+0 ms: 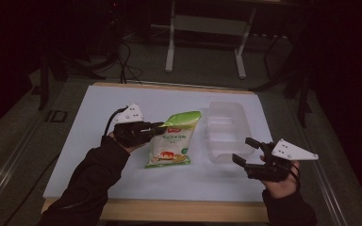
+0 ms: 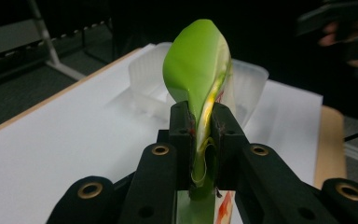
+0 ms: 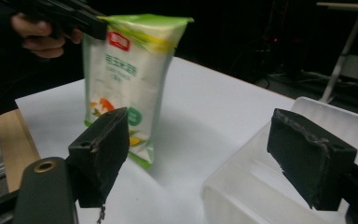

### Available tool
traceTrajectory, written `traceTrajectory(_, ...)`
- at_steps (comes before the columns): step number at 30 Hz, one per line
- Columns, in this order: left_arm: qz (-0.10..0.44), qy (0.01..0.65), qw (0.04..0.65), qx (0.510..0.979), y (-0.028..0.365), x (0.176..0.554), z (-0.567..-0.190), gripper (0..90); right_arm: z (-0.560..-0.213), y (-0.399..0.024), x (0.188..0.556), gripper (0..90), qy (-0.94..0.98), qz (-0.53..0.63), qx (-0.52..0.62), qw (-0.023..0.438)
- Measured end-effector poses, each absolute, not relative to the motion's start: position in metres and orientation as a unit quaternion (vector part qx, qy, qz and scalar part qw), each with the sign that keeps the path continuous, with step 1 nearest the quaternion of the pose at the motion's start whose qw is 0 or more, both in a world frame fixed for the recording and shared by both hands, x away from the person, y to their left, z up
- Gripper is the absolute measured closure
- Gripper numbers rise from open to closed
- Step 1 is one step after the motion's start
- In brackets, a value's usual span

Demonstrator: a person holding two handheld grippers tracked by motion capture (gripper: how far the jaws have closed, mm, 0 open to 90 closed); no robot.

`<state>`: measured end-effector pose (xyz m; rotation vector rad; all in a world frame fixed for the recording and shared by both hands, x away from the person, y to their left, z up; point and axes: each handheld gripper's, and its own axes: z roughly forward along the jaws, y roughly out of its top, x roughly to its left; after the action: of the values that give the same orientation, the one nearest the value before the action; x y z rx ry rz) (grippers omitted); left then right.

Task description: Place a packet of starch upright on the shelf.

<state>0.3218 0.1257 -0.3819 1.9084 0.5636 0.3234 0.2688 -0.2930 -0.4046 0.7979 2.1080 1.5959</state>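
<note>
high view, centre of frame: the left gripper [image 1: 161, 126] pinches the top edge of a green snack bag [image 1: 172, 139], lifting it off the white table [image 1: 99, 141], while the right gripper [image 1: 245, 151], jaws wide and empty, waits by the clear tray [image 1: 225, 129], likely the bag's destination.

Green-and-white snack bag [image 1: 172, 140], red logo; translucent tray [image 1: 225, 132]

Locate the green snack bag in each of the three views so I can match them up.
High view: green snack bag at table centre, its top corner pinched by the left gripper.
Left gripper view: centre, rising edge-on from between the shut jaws.
Right gripper view: upper left, hanging upright.
Shared landmark: clear plastic tray beside the bag.
</note>
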Motion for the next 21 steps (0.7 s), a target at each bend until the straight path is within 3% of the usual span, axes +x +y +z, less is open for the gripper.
traceTrajectory(21, 0.121, 0.193, 0.557, 0.799, 0.114, 0.3, -0.356, 81.9, -0.373, -0.222, 0.335, 19.2, 0.838, 0.502, 0.199, 0.076)
